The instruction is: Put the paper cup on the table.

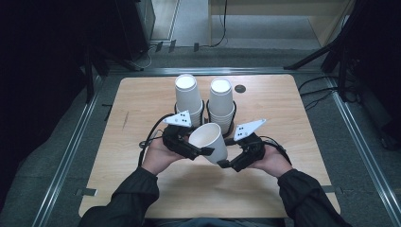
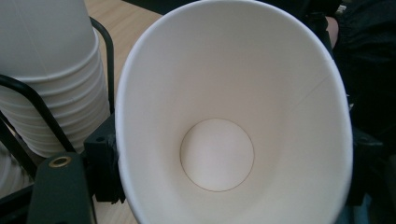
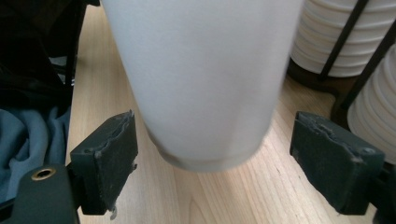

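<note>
Left gripper (image 1: pixel 201 151) clamps the paper cup (image 1: pixel 209 140); base between parted right gripper (image 1: pixel 227 164) pads

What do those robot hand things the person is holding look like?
Each black gripper, left and right, has two chunky jaws with worn dark pads, a grey three-cornered plate dotted black on top, a brass-ringed hole and a trailing black cable. The person wears dark long sleeves.

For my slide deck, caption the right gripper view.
Right gripper with open jaws either side of a white paper cup's base, above the wooden table.
</note>
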Motion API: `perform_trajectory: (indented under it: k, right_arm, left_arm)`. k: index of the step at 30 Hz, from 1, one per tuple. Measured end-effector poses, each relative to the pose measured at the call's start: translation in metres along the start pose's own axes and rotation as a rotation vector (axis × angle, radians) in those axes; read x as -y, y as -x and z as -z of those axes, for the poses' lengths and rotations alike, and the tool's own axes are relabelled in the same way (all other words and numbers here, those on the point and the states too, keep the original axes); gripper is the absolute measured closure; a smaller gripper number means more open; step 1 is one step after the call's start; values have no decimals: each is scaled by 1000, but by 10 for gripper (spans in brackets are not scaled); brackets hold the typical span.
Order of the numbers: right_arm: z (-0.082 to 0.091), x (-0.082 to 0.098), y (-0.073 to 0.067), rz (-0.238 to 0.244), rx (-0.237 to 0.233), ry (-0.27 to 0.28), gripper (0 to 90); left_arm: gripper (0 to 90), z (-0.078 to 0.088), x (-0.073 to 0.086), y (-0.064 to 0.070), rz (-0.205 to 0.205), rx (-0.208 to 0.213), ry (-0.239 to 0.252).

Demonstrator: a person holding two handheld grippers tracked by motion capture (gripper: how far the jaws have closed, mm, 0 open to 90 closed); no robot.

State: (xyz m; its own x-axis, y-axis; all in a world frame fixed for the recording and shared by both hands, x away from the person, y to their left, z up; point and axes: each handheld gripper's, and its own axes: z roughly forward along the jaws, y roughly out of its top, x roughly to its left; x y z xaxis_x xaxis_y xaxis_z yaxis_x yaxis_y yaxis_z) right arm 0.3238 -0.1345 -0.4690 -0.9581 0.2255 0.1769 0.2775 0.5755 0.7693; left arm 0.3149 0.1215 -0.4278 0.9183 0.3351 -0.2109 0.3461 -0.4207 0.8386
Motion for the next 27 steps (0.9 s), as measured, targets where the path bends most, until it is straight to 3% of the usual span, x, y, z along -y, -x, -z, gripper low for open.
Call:
perform_trajectory:
  k: [2, 7, 18, 22, 27]
  right_arm:
    - [2, 1, 0, -5, 5, -2, 157]
    - [5, 3, 0, -9, 7, -11, 156]
    - [13, 7, 1, -14, 28, -22, 154]
    - [16, 9, 2, -9, 46, -19, 154]
    - [18, 11, 3, -39, 80, 0, 154]
  left_arm:
    - [195, 0, 1, -2, 3, 26, -8]
    - [194, 0, 3, -3, -9, 16, -41]
    - [193, -4, 6, -4, -55, -26, -129]
    - [193, -3, 8, -4, -61, -40, -141]
    - [192, -2, 9, -5, -65, -63, -151]
